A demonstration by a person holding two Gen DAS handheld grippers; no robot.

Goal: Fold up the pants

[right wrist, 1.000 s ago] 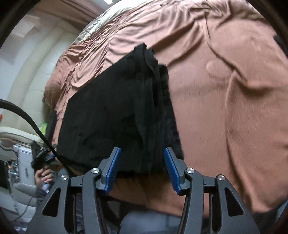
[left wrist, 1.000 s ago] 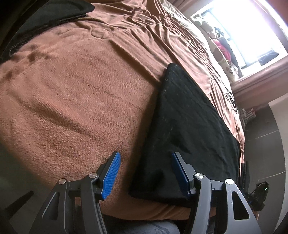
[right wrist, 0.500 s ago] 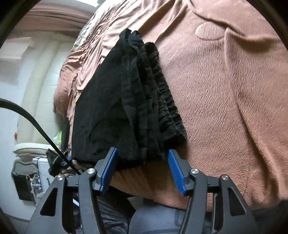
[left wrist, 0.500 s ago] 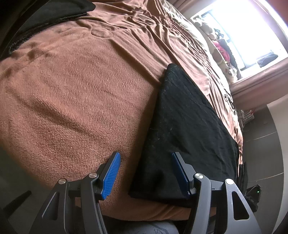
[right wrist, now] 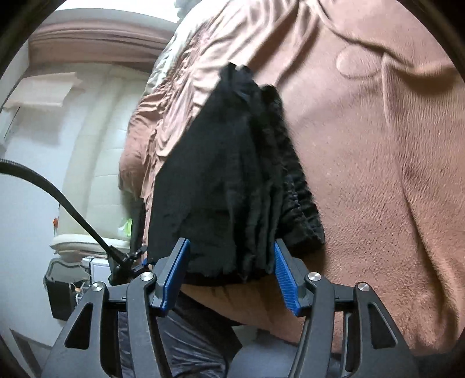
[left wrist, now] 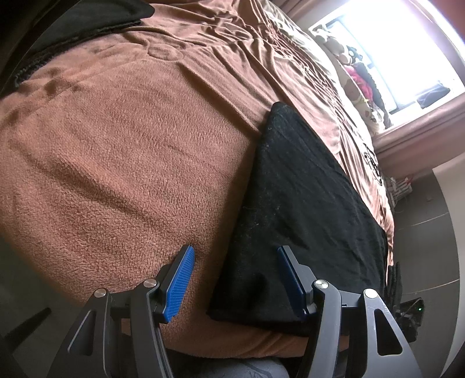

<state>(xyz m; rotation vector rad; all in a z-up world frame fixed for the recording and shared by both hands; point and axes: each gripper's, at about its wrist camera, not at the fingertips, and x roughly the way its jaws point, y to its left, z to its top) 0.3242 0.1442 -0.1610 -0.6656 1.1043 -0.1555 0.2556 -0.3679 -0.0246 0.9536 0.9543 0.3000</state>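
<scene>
Black pants (left wrist: 305,203) lie folded into a flat rectangle on a brown fleece blanket (left wrist: 116,145) near the bed's front edge. My left gripper (left wrist: 234,253) hovers open over their near corner, one blue pad (left wrist: 178,279) above the blanket and the other above the cloth. In the right wrist view the pants (right wrist: 221,180) show their stacked layers and a gathered waistband (right wrist: 302,209). My right gripper (right wrist: 231,244) stands open around that near end, and its pads (right wrist: 286,279) do not press the cloth.
Another black cloth (left wrist: 87,17) lies at the bed's far corner. Pillows (left wrist: 354,84) sit below a bright window (left wrist: 392,43). Dark floor (left wrist: 421,232) runs beside the bed. A black cable (right wrist: 58,197), a white unit (right wrist: 87,244) and a black bin (right wrist: 61,296) stand off the bed.
The right gripper has dropped lower and closer to the pants' layered end, rolling a little, and its jaws have spread slightly. The left gripper has stayed still.
</scene>
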